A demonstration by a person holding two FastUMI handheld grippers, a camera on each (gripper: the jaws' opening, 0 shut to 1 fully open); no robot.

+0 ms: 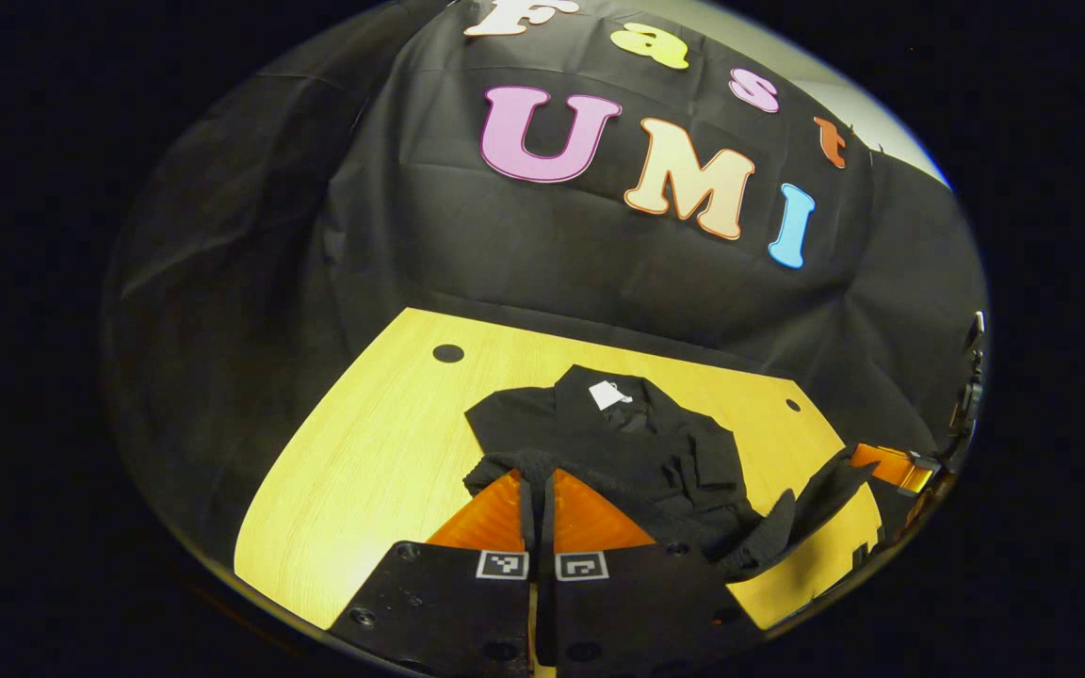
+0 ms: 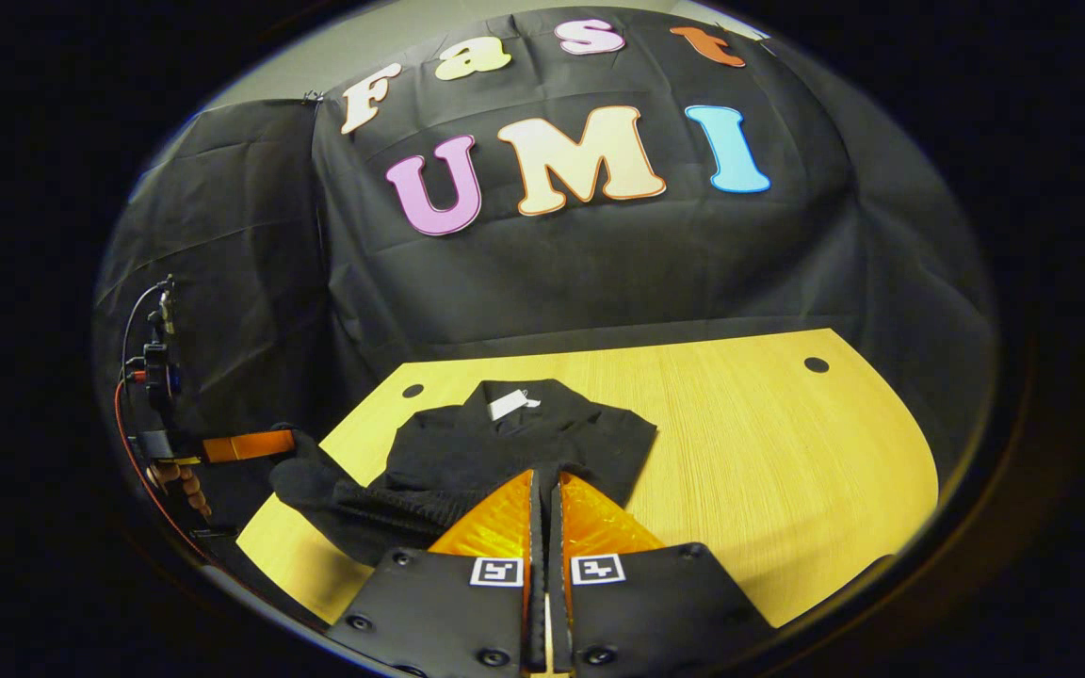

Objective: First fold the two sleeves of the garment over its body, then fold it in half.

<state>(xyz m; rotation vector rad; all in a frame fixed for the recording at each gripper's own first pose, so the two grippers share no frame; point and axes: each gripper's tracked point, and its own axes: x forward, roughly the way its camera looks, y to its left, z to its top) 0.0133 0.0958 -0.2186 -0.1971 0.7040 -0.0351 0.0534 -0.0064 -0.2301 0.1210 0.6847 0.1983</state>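
Fingers [image 1: 512, 508] on the left gripper [image 1: 539, 476] are pinched together on the garment's [image 1: 618, 443] near hem, and so is the right gripper [image 2: 542, 480]. White tag [image 1: 608, 394] at the collar is too small to read. Garment lies on the tabletop [image 2: 787, 452], sleeves folded in.

Both views are dim overall, the light falling from above onto the pale wood tabletop [image 1: 382, 443] — its brightest patch lies at the near edge, while the booth wall stays dark and softly creased. The black garment [image 1: 627, 443] swallows detail, its folds barely readable. Fisheye distortion bows the tabletop's edges and darkens the rim — focus is fairly sharp centrally, softer outward.
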